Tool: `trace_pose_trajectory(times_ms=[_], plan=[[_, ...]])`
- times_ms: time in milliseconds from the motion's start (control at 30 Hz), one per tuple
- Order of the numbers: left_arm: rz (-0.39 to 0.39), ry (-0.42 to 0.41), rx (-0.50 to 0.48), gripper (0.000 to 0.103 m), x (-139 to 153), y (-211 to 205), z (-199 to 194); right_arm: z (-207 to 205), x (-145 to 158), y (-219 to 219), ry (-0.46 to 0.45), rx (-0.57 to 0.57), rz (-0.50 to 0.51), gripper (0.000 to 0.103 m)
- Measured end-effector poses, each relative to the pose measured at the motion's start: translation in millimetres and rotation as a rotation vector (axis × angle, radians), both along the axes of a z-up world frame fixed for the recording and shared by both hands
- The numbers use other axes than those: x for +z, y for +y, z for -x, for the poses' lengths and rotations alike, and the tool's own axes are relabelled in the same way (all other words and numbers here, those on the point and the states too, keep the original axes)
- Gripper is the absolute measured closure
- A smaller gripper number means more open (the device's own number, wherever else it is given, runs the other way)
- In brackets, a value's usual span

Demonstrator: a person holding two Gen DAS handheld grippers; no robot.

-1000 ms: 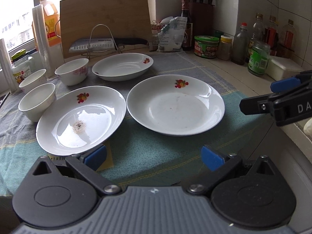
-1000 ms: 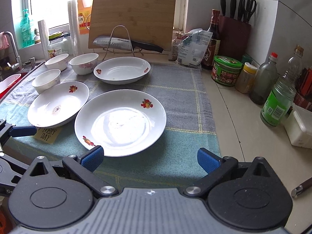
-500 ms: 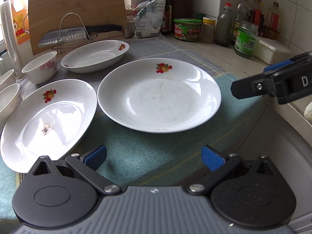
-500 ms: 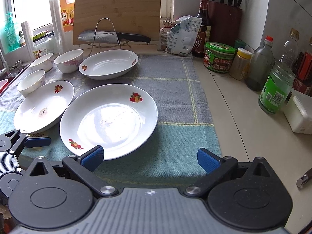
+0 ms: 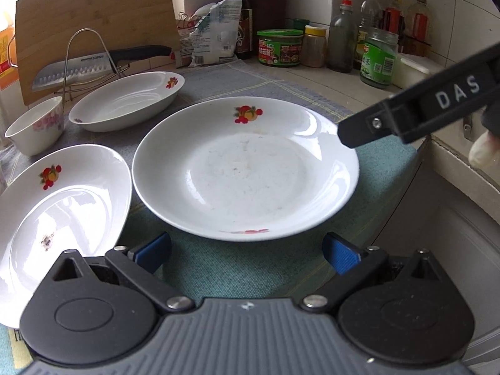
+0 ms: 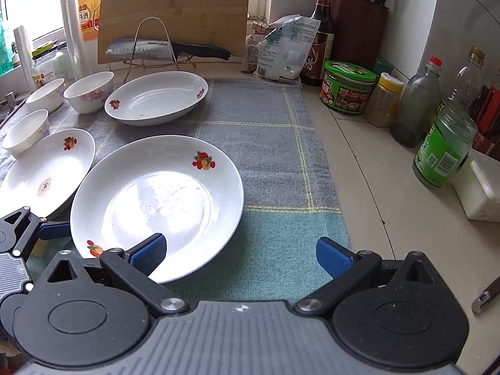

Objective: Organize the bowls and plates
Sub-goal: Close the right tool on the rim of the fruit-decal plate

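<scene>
- Straight ahead of your left gripper [image 5: 247, 254], the large plate [image 5: 245, 168] lies flat on the towel [image 5: 237, 265], its near rim just beyond your fingertips; jaws spread wide, holding nothing.
- Left of that plate: a second plate [image 5: 59, 215], rims almost touching. Behind it, an oval dish [image 5: 128, 101] and a small bowl [image 5: 34, 125].
- At the plate's right rim, your right gripper's finger [image 5: 415, 115] hangs close; contact unclear.
- From the right wrist, your right gripper [image 6: 240, 254] is open and empty, left fingertip over the large plate's [image 6: 156, 200] near rim, the other over towel.
- Beyond the plate: dish [image 6: 156, 98] and three bowls [image 6: 89, 92].
- Judgement: glazed ceramic, so stiff, slick, chippable, moderately heavy. Pinch the raised rim edge, one finger under; lift level.
</scene>
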State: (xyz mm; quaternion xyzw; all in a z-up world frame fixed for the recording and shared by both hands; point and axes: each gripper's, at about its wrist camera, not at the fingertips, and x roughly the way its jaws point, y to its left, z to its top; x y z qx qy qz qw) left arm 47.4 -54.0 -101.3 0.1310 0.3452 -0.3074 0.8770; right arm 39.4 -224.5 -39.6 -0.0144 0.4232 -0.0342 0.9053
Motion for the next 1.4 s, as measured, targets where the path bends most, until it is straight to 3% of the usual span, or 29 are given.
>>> trace_pose_trajectory(times_ms=[333, 533, 600, 800, 933, 1400], plan=[[-0.036, -0.044, -0.081, 0.000, -4.4, -4.9, 3.9, -35.1, -16.2, 12.0, 0.084, 0.026, -0.007, 0.000], [-0.049, -0.064, -0.071, 0.000, -6.5, -8.3, 9.6, -61.5, -28.5, 11.2, 0.140, 0.089, -0.032, 0.000], [-0.043, -0.060, -0.060, 0.000, -5.8, -8.2, 10.4, -70.1, -30.6, 10.1, 0.150, 0.113, -0.029, 0.000], [0.077, 0.017, 0.065, 0.001, 3.3, 0.0, -1.0, -95.8, -35.1, 5.8, 0.171, 0.232, -0.038, 0.000], [0.025, 0.007, 0.106, 0.001, 1.7, -7.8, -2.9, -110.3, -38.3, 1.7, 0.190, 0.303, -0.062, 0.000], [0.016, -0.002, 0.142, 0.000, 0.1, -10.5, -0.5, -126.0, -45.8, 0.5, 0.227, 0.487, -0.071, 0.000]])
